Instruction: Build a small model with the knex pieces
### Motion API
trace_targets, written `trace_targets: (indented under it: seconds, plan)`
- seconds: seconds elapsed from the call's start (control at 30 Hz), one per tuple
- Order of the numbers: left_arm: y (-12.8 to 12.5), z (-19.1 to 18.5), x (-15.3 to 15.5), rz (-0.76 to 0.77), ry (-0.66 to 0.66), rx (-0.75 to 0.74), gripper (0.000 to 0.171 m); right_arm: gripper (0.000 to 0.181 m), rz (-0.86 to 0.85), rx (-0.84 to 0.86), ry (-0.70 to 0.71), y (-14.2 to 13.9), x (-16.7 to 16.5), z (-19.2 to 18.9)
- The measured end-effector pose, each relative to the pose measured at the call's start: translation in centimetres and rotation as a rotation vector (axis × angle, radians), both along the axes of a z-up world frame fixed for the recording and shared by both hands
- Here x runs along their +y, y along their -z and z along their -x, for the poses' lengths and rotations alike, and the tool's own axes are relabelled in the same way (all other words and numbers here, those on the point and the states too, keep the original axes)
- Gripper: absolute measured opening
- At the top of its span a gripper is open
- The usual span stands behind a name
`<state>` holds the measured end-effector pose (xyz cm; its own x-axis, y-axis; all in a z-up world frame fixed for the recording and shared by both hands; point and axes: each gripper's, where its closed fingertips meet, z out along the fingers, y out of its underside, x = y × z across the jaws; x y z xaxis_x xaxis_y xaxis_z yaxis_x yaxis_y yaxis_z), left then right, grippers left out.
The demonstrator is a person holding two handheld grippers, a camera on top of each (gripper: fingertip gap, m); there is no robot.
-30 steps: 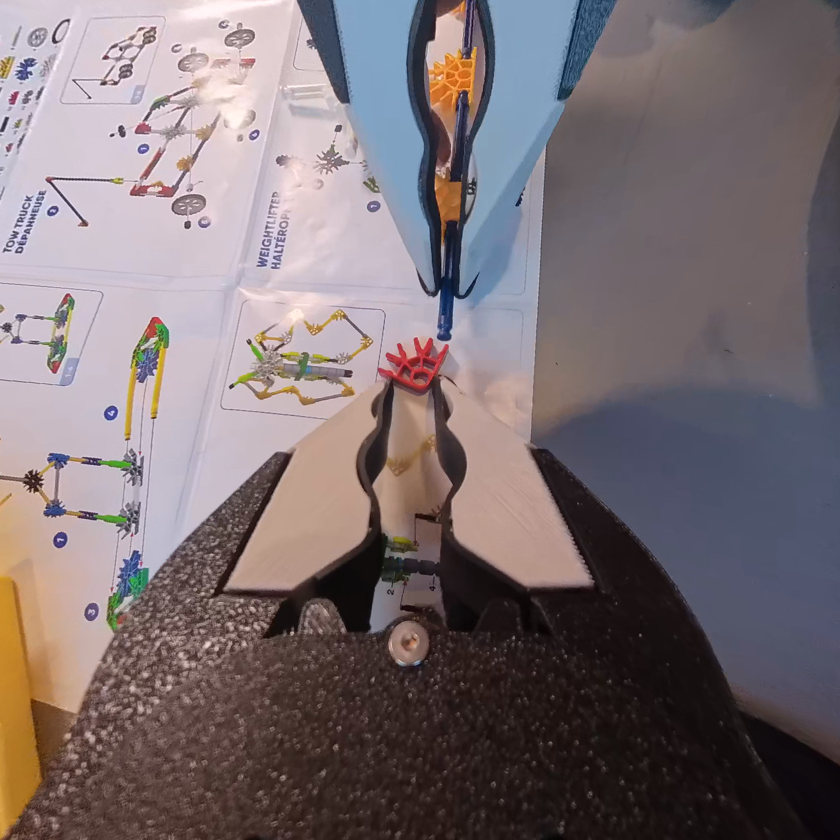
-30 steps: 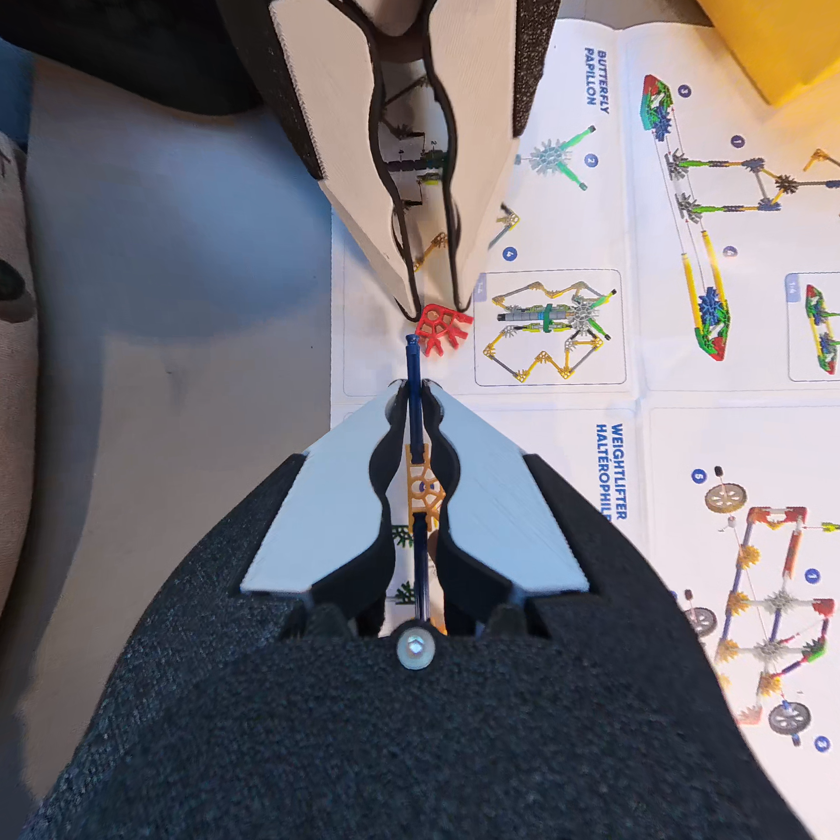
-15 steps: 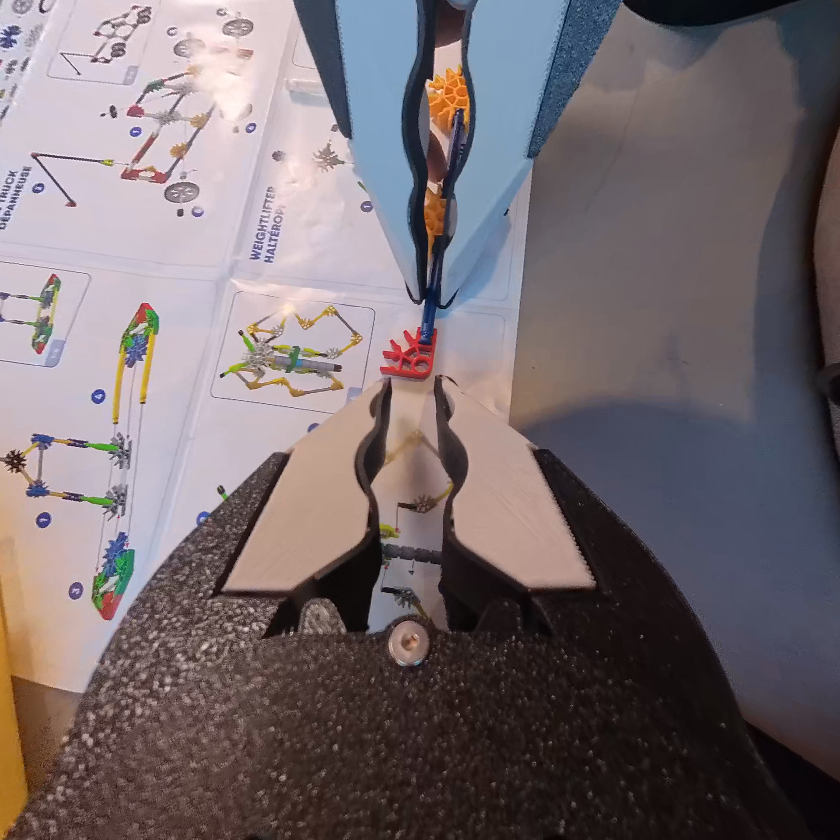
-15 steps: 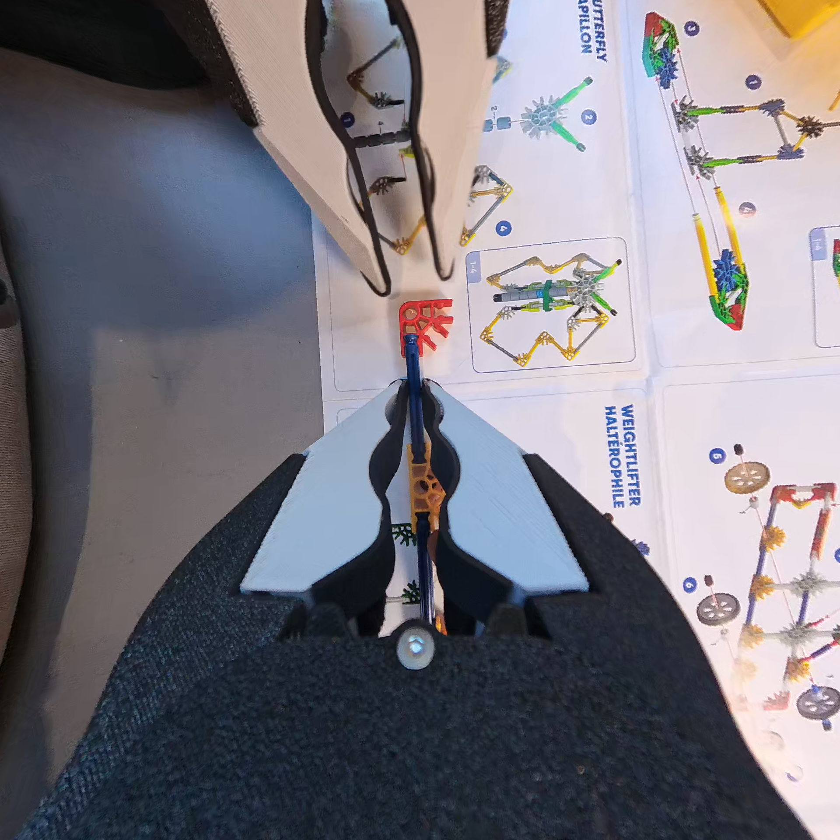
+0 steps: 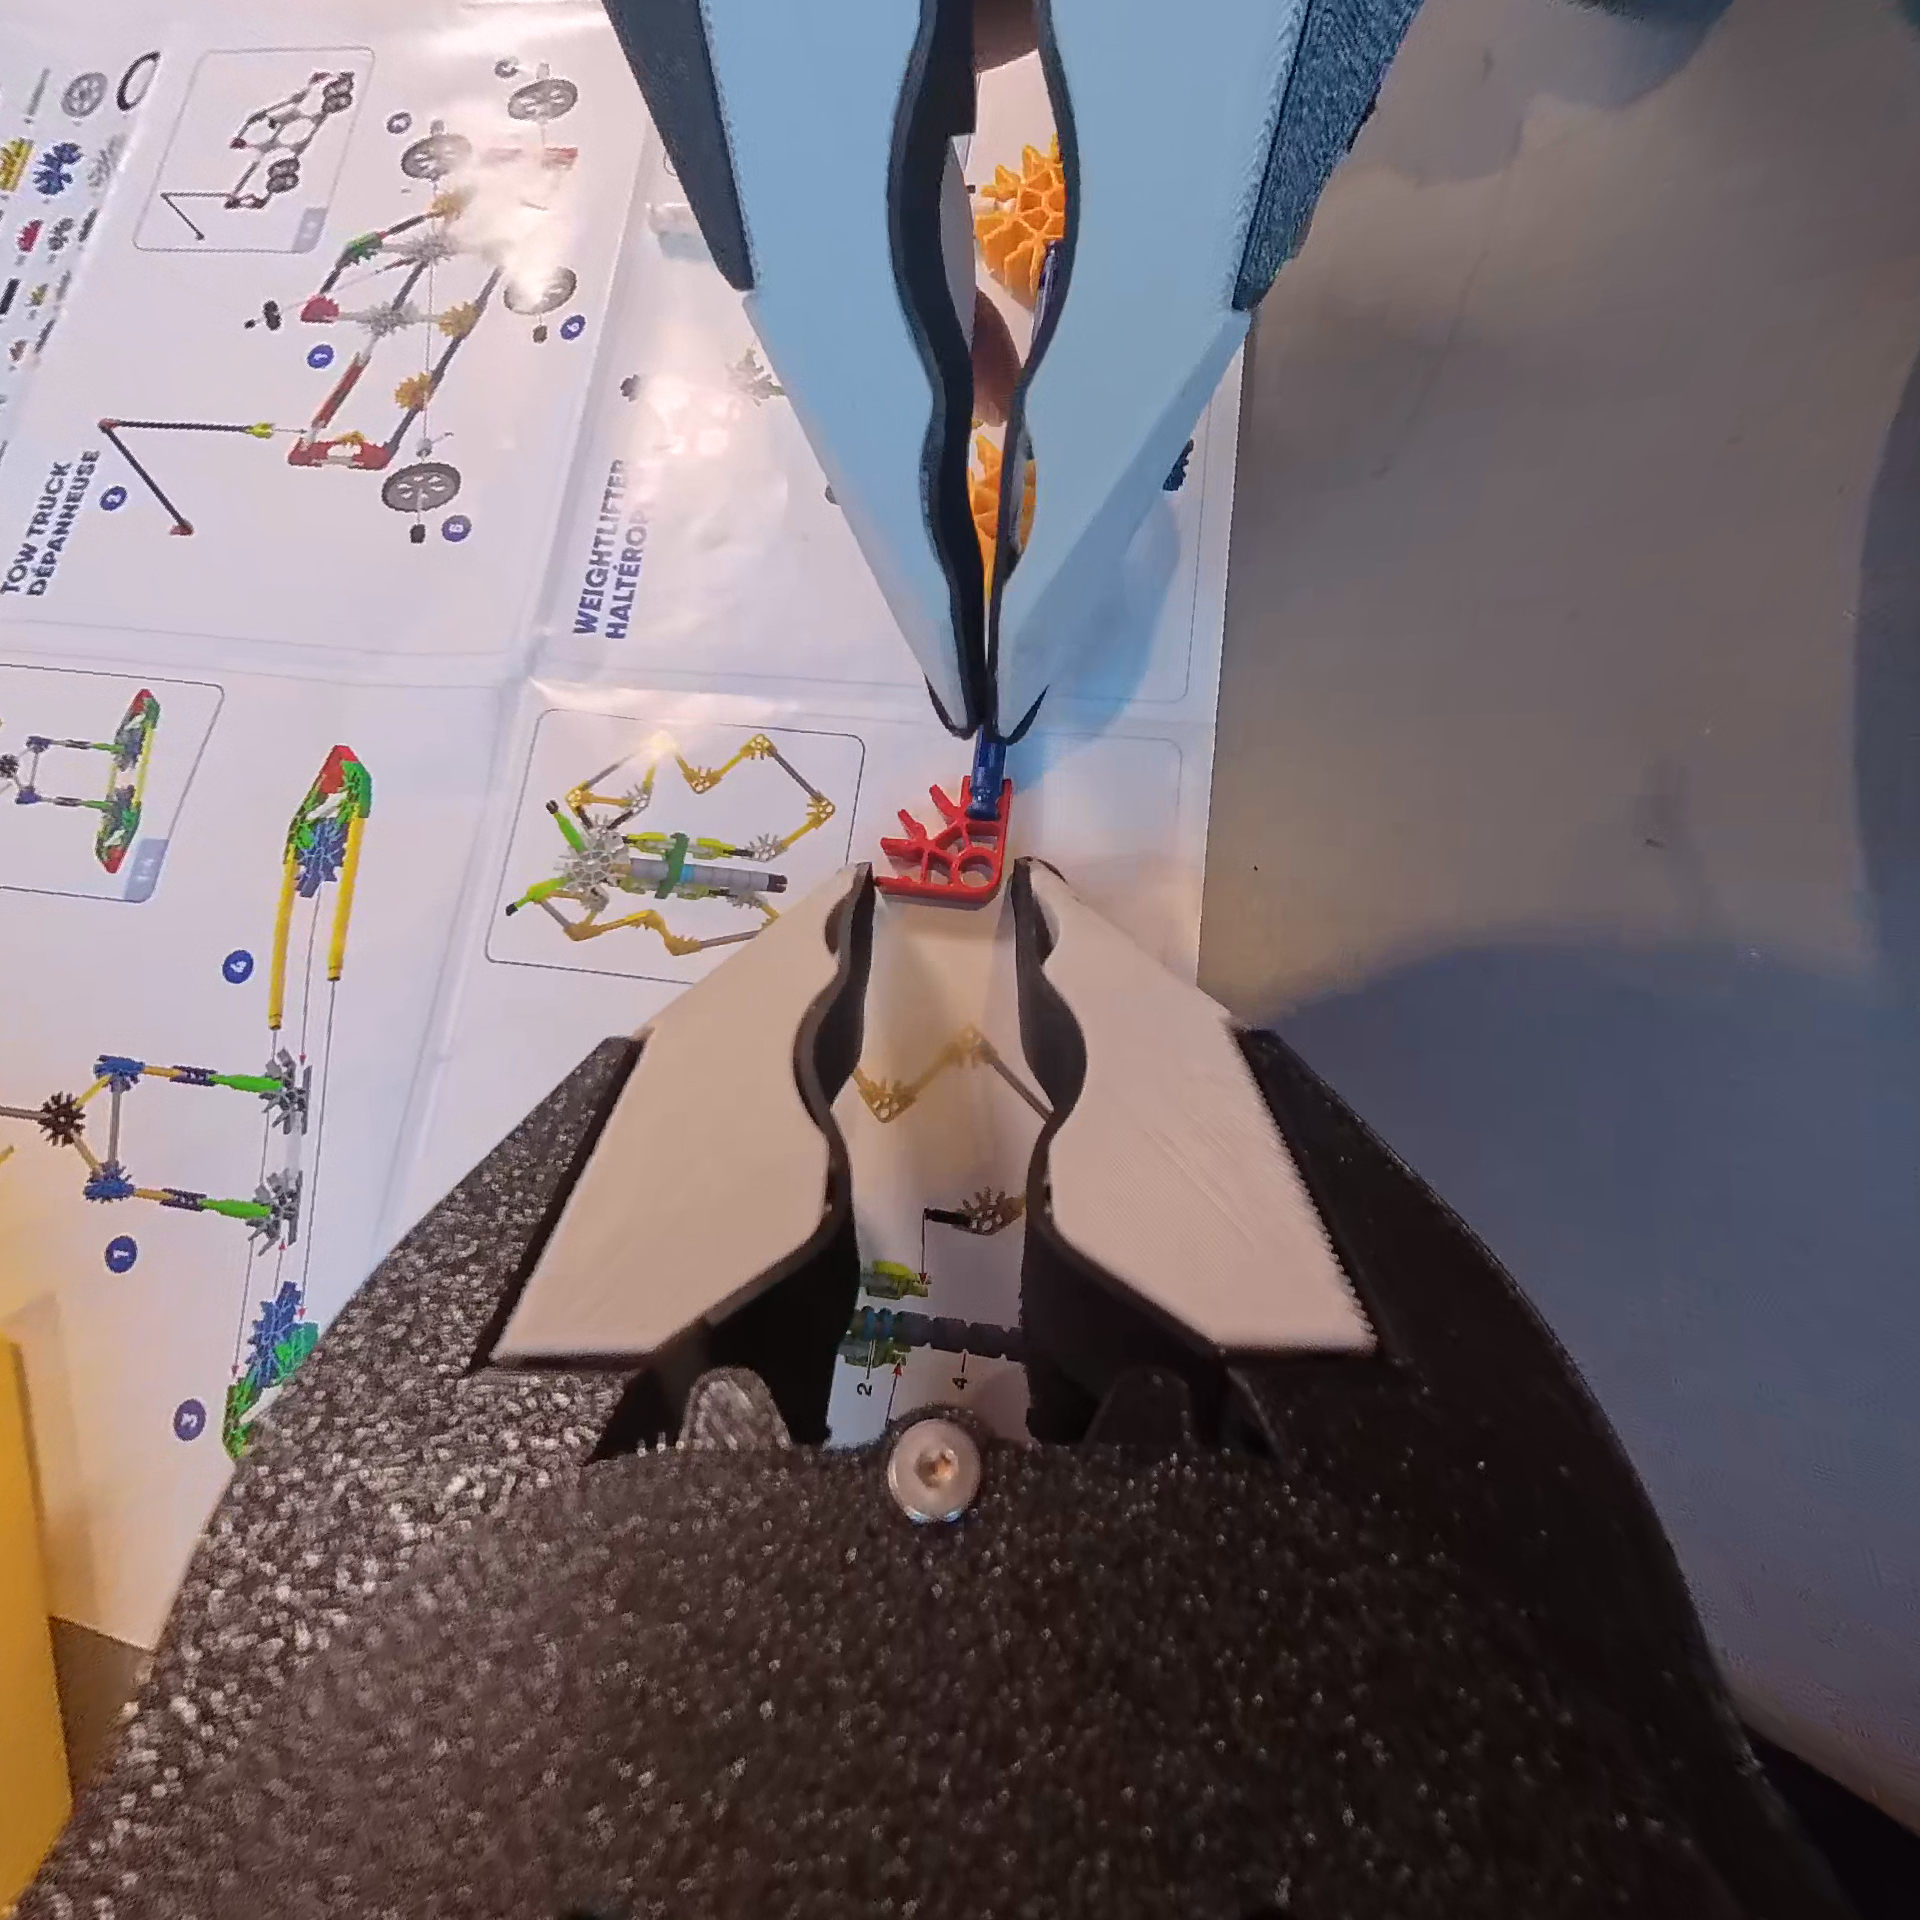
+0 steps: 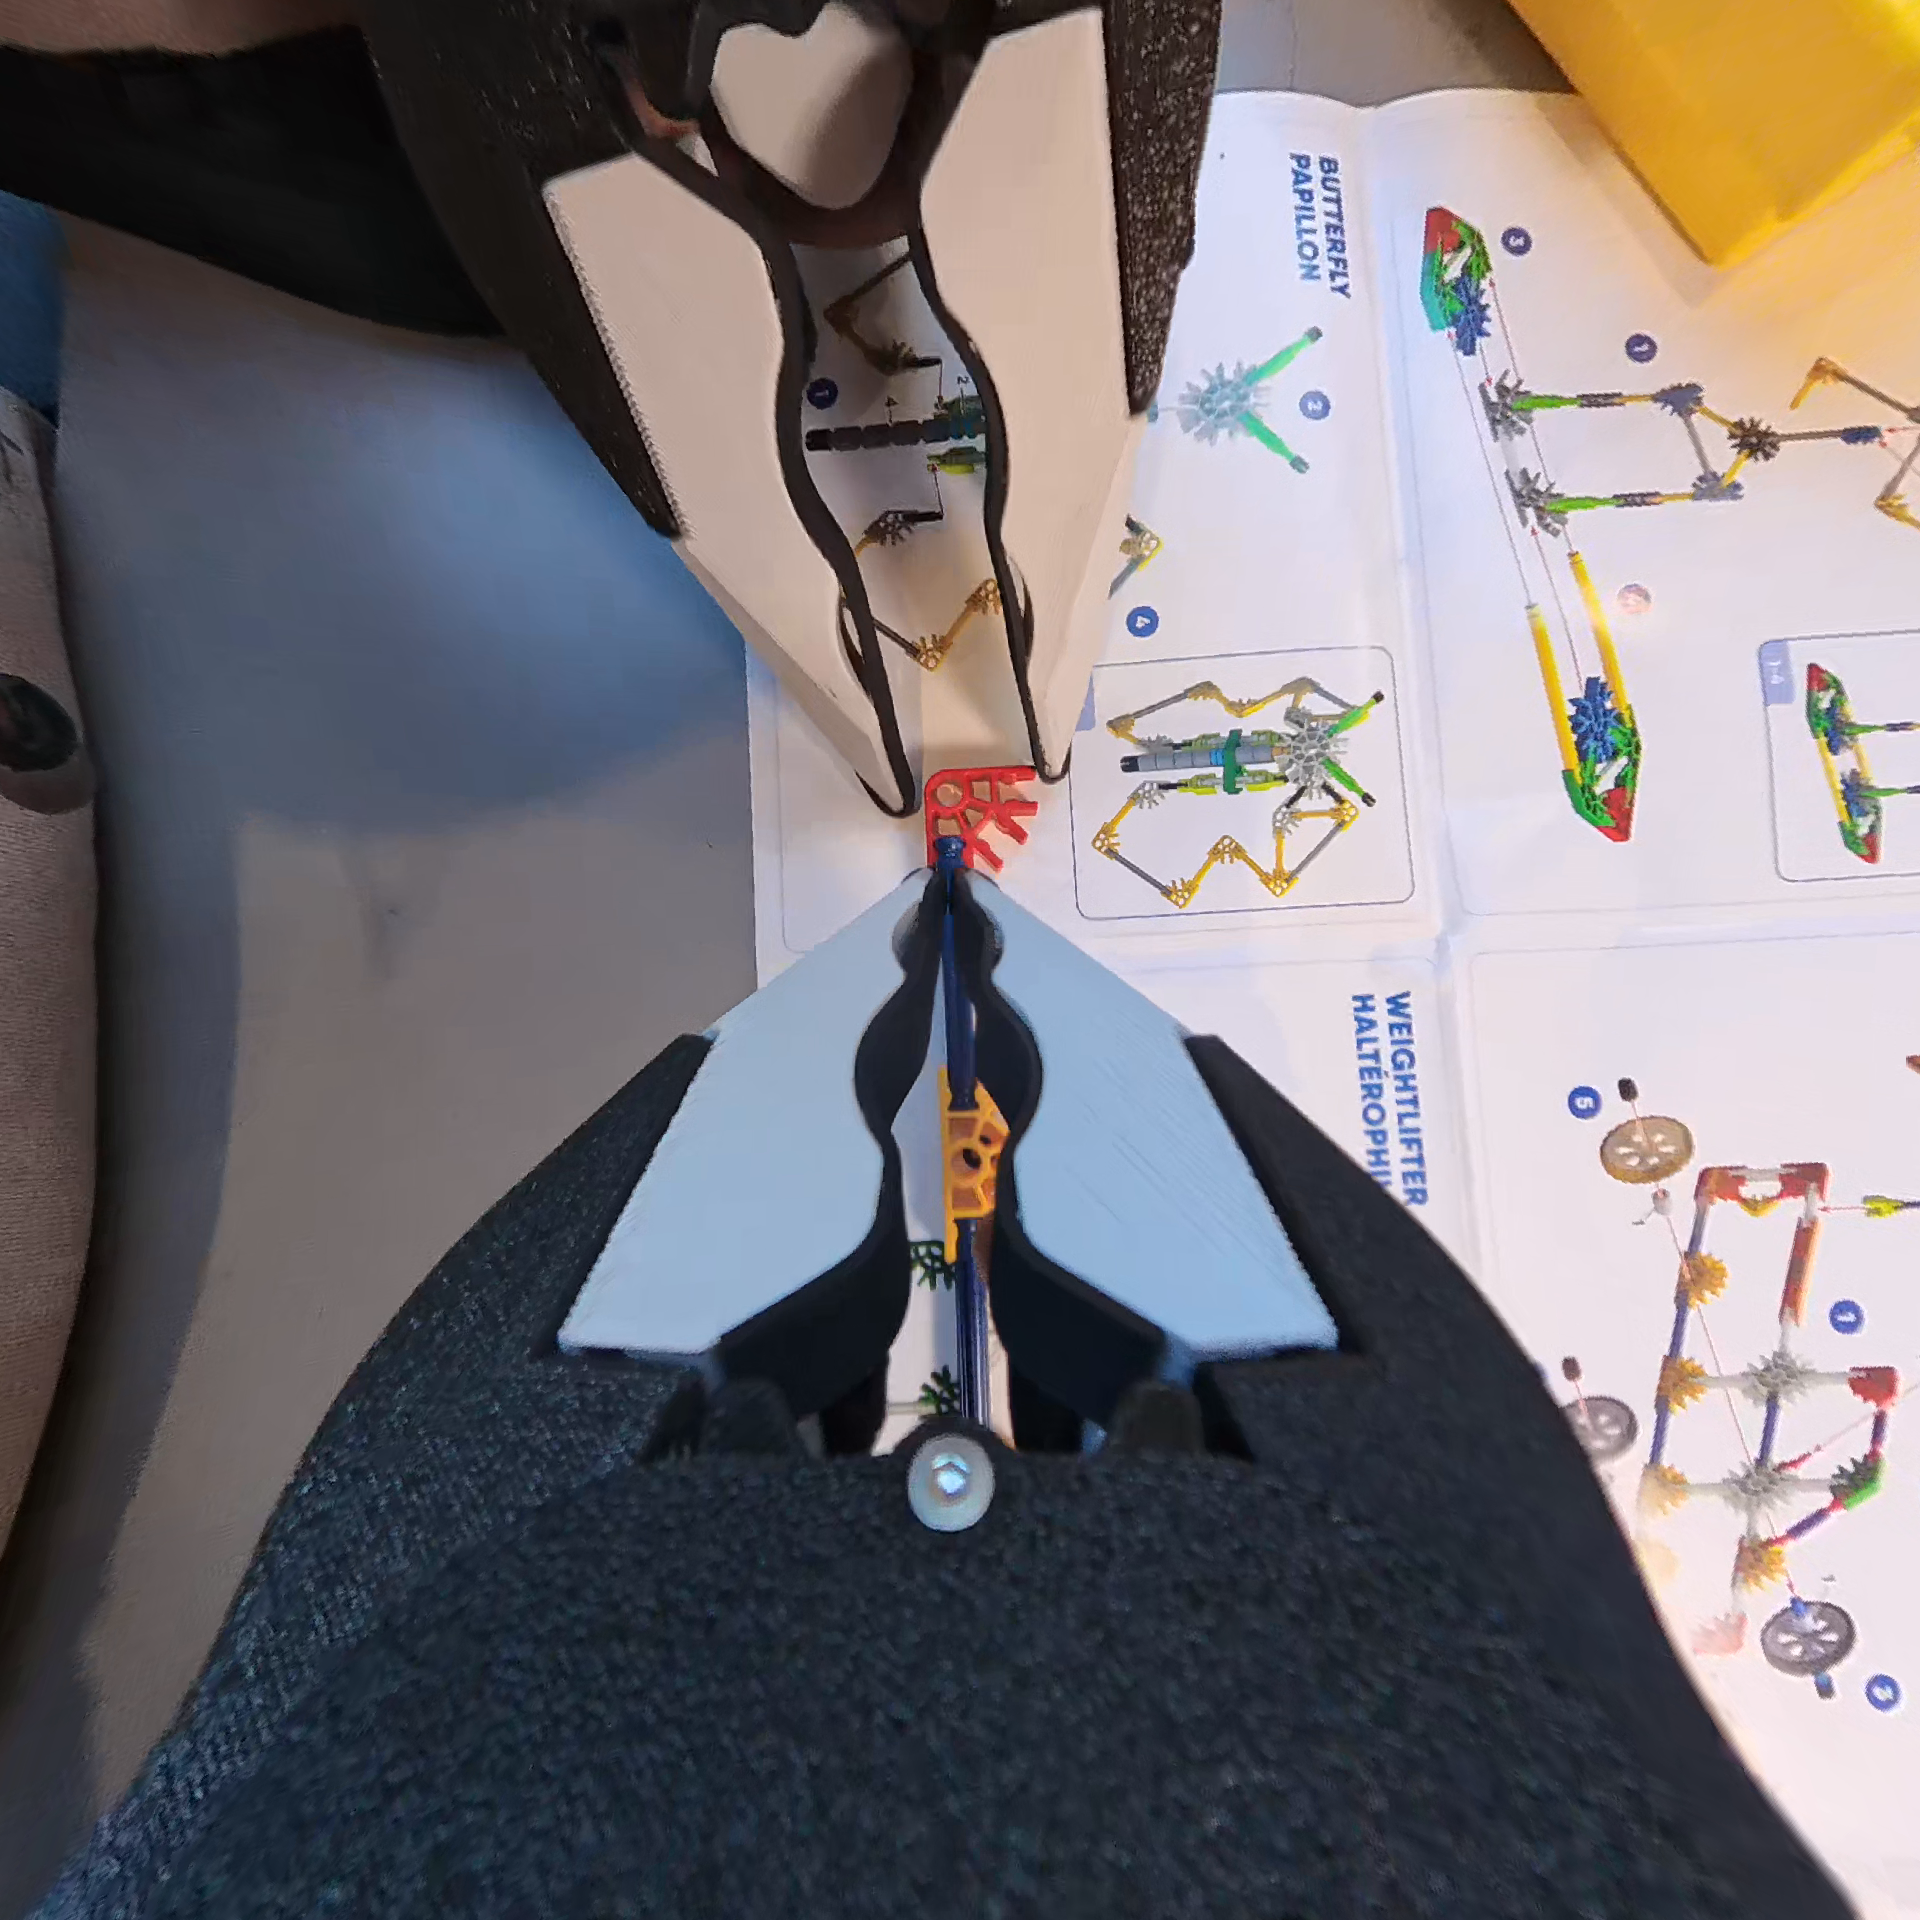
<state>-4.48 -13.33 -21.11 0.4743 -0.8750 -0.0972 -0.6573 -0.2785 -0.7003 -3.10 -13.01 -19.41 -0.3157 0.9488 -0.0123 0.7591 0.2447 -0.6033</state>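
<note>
A small red connector (image 5: 951, 847) lies on the paper instruction sheet (image 5: 416, 644). My left gripper (image 5: 938, 883) is open, its pale fingertips standing on either side of the connector's corner end. My right gripper (image 6: 951, 883) is shut on a dark blue rod (image 6: 958, 1039) that carries an orange connector (image 6: 971, 1153) between the fingers. The rod's tip sits at a slot of the red connector (image 6: 977, 816). In the left wrist view the right gripper (image 5: 982, 717) comes in from the top. In the right wrist view the left gripper (image 6: 971, 784) comes in from the top.
The instruction sheet (image 6: 1558, 935) covers the table beside bare grey surface (image 5: 1558, 727). A yellow box (image 6: 1745, 114) stands at the sheet's far edge, and it also shows in the left wrist view (image 5: 26, 1558). Beige fabric (image 6: 31, 935) lies at the table's side. Left and right tips are no more than a few centimetres apart.
The blue rod's tip has come down onto the red connector, which has turned flat and square. My left gripper has closed in until its tips bracket the connector.
</note>
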Motion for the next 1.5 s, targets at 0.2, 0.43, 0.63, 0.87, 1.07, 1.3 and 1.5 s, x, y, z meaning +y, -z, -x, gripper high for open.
trace_targets:
  seconds: [0.2,0.43,0.63,0.87,1.07,1.3,1.5]
  plan:
    - [0.0,0.0,0.0,0.003,-0.005,-0.005,0.024,0.0,-0.019,-0.075,-0.036,0.9,-0.3,0.6]
    - [0.1,-0.1,0.1,0.03,-0.016,-0.032,0.024,0.0,-0.045,-0.2,-0.056,1.2,-0.3,0.7]
    - [0.1,-0.1,0.0,0.035,-0.023,-0.032,0.024,0.0,-0.033,-0.224,-0.058,1.4,-0.3,0.6]
    - [0.1,-0.1,0.0,0.047,-0.024,-0.046,0.024,0.0,-0.179,-0.11,-0.06,1.3,-0.3,0.7]
    - [0.1,-0.1,0.0,0.045,-0.02,-0.047,0.023,0.02,0.068,0.132,0.107,-1.9,0.8,-1.7]
    - [-0.8,0.1,0.0,0.006,-0.007,-0.066,0.027,0.036,0.057,0.156,0.192,-2.3,5.2,-9.6]
    - [-0.1,-0.2,-0.1,-0.022,0.016,0.01,0.03,0.044,0.059,0.052,0.239,0.0,7.1,-15.2]
